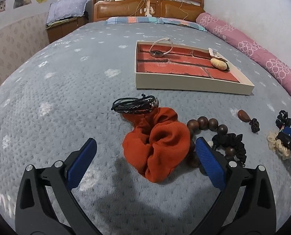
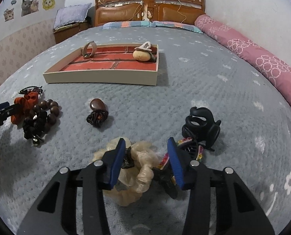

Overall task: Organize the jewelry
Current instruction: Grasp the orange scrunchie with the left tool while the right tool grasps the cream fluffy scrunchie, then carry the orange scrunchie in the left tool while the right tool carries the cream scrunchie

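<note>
My left gripper [image 1: 145, 146] is open, its fingers on either side of an orange scrunchie [image 1: 157, 145] on the grey bedspread. Beside it lie a black cord bracelet [image 1: 134, 103], a brown bead bracelet [image 1: 208, 124] and a black scrunchie [image 1: 231, 143]. My right gripper [image 2: 146, 146] is open around a cream scrunchie [image 2: 141, 166]. A black claw clip [image 2: 201, 127] and a colourful hair clip [image 2: 184, 146] lie to its right. A brick-patterned tray [image 1: 184, 82] holds a watch [image 1: 161, 48] and a cream plush piece [image 1: 218, 63].
A brown teardrop pendant on a dark knot [image 2: 97, 109] lies between the two piles. A pink bolster [image 2: 253, 52] runs along the bed's right edge. The wooden headboard [image 2: 149, 7] is at the far end, a nightstand with a pillow [image 2: 71, 23] at far left.
</note>
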`<state>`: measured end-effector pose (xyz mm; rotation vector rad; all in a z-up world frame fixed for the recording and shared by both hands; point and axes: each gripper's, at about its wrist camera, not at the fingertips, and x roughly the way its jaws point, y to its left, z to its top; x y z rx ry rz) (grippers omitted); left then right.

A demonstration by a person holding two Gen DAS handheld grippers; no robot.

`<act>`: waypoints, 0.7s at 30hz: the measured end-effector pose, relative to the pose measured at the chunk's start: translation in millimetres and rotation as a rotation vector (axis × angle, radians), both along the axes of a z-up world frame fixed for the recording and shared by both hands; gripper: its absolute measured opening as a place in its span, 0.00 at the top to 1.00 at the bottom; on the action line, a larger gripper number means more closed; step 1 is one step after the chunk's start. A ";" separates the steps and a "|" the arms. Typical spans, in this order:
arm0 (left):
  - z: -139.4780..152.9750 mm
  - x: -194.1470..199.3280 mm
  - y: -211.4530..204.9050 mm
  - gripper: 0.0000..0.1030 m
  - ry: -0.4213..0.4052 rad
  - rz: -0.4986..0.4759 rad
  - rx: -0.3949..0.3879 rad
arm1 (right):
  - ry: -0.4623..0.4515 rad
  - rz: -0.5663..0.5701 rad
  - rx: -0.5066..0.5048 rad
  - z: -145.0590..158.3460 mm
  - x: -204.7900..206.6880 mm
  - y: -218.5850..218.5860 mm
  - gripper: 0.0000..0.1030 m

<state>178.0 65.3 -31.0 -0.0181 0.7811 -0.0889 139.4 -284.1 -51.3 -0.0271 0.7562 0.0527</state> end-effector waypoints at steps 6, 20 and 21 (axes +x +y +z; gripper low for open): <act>-6.9 10.6 1.8 0.18 0.019 -0.004 -0.004 | 0.012 0.006 -0.016 -2.9 2.8 3.8 0.63; -15.7 18.4 24.0 0.68 0.062 0.001 -0.147 | 0.031 0.030 0.022 -1.8 7.1 2.8 0.89; -15.1 17.9 24.9 0.70 0.061 0.003 -0.148 | 0.029 0.030 0.025 -1.5 7.2 2.9 0.90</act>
